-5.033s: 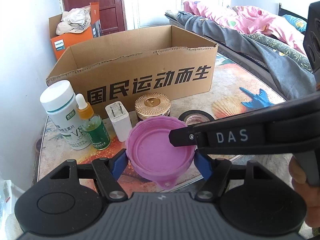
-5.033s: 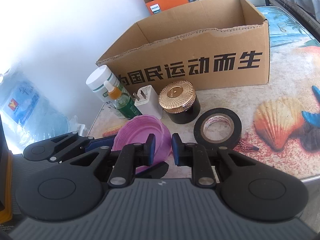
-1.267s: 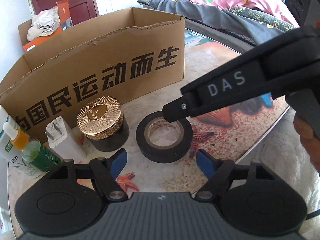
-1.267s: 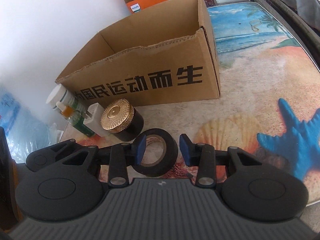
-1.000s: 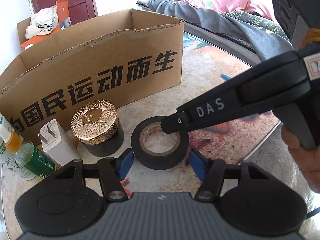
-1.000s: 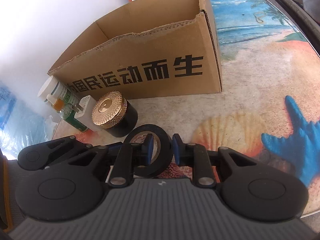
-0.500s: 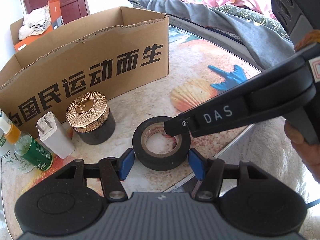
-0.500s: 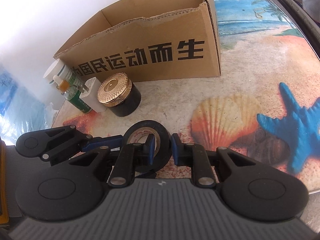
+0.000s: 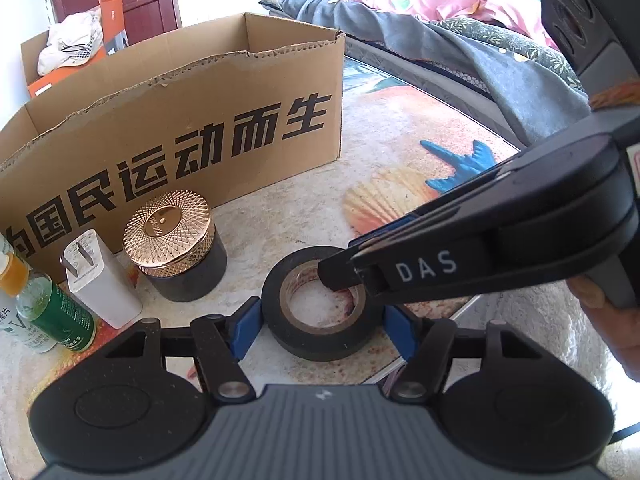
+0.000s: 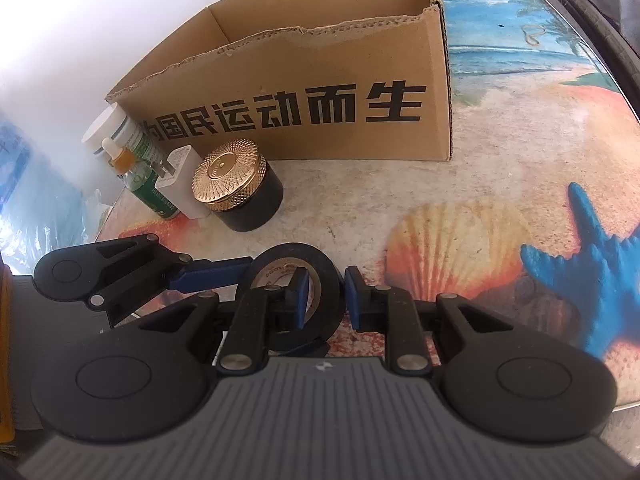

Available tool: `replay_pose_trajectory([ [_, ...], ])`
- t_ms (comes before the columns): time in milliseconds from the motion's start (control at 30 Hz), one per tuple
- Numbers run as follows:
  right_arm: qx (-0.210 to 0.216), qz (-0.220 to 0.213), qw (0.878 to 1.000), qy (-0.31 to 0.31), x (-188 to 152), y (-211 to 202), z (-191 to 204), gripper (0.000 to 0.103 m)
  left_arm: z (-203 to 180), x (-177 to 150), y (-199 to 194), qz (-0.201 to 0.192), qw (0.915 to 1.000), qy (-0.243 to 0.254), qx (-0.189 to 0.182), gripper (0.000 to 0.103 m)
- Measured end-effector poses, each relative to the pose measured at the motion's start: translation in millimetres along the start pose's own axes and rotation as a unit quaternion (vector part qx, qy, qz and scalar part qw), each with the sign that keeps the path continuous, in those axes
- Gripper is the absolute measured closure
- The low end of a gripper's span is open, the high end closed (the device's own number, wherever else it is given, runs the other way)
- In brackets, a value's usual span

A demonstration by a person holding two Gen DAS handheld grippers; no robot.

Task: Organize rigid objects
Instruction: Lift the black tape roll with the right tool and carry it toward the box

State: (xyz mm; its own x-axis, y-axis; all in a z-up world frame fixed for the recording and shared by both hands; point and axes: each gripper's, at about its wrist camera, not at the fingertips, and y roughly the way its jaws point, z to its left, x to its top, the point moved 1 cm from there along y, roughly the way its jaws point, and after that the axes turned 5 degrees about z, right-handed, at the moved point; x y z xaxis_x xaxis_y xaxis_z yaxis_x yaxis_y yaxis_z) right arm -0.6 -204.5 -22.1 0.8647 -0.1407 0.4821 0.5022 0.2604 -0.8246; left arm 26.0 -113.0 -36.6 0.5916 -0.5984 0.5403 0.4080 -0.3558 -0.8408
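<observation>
Right gripper [image 10: 323, 294] is pinching the tape roll's [image 9: 320, 320] wall; left gripper [image 9: 320, 330], jaws opening around the roll, should be clearing before lifting toward the box [image 9: 168, 128].

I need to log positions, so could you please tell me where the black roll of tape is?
In both views the black roll of tape lies near the table's front edge, right of the gold-lidded black jar, its wall pinched by the right gripper.

Bright daylight, sharp focus — blown-out white wall, fisheye-bent edges.
</observation>
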Motion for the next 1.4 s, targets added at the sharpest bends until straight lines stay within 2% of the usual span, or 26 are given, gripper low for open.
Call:
replay_pose_trajectory([
  [667, -0.010, -0.018, 1.000, -0.003, 2, -14, 6, 0.084, -2, 5, -16, -0.015, 0.9998, -0.003, 0.010, 0.036],
  [1400, -0.021, -0.068, 0.996, -0.051, 17, -59, 41, 0.084, 6, 15, -69, -0.077, 0.9963, -0.022, 0.033, 0.036],
])
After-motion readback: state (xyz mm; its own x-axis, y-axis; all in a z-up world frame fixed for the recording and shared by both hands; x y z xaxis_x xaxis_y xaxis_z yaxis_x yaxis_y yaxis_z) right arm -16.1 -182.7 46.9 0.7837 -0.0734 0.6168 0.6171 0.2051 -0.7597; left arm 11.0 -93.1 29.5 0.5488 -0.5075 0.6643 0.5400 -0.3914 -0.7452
